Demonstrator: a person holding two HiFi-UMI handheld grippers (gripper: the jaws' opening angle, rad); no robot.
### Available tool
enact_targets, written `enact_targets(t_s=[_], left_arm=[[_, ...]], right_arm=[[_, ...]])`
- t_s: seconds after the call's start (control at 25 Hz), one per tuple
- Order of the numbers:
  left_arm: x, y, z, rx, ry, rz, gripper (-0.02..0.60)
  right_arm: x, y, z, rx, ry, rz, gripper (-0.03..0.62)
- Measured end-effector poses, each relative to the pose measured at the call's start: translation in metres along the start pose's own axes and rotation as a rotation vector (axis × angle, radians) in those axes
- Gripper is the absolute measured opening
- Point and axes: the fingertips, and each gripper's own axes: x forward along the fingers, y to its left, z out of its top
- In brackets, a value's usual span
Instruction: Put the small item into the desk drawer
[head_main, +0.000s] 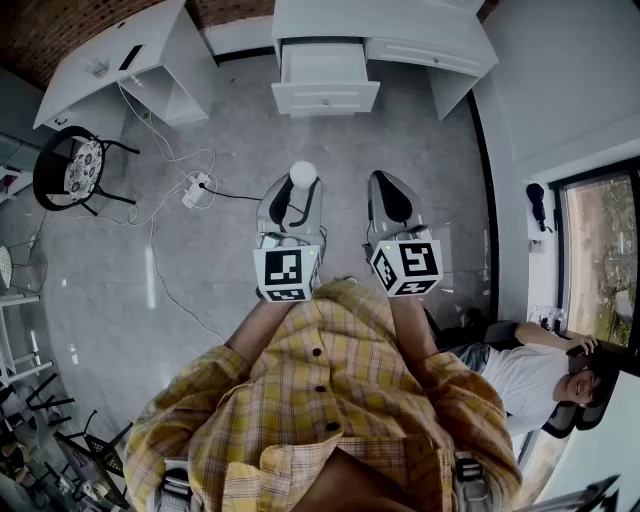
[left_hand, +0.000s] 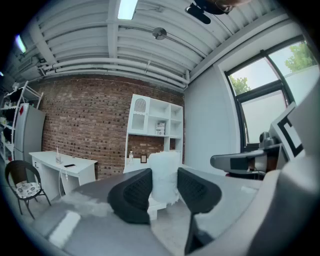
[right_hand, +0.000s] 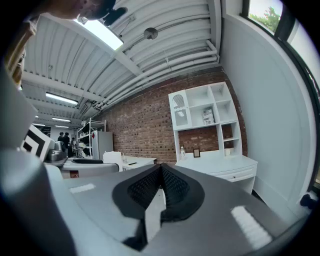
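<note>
No text, label or number is legible.

Colours now: the small white cylindrical item (left_hand: 164, 172) shows pale and frosty. The grey left gripper (head_main: 298, 190) has black textured pads, and the grey right gripper (head_main: 388, 185) matches it, black pads too. Their marker cubes (head_main: 288, 273) are black-and-white squares. There's a yellow plaid shirt (head_main: 330, 400) with dark buttons. White wooden desk (head_main: 430, 25), white open drawer (head_main: 325, 98), glossy grey floor (head_main: 230, 280). Red-brown brick wall (left_hand: 85, 120), and a black round chair (head_main: 70, 165) with a patterned cushion.
</note>
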Motion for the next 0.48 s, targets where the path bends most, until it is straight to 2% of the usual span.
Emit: enact_targets(t_s=[0.24, 0.4, 0.48], left_arm=[[-0.005, 0.020, -0.004, 0.014, 0.007, -0.008, 0.169], [-0.011, 0.030, -0.005, 0.008, 0.010, -0.013, 0.169], [-0.012, 0.035, -0.007, 0.003, 0.005, -0.014, 0.169]], right_arm=[[0.006, 0.014, -0.001, 0.021, -0.021, -0.018, -0.003], [0.006, 0.014, -0.005, 0.028, -0.014, -0.083, -0.003], [0.005, 0.018, -0.007, 0.025, -0.018, -0.085, -0.003]])
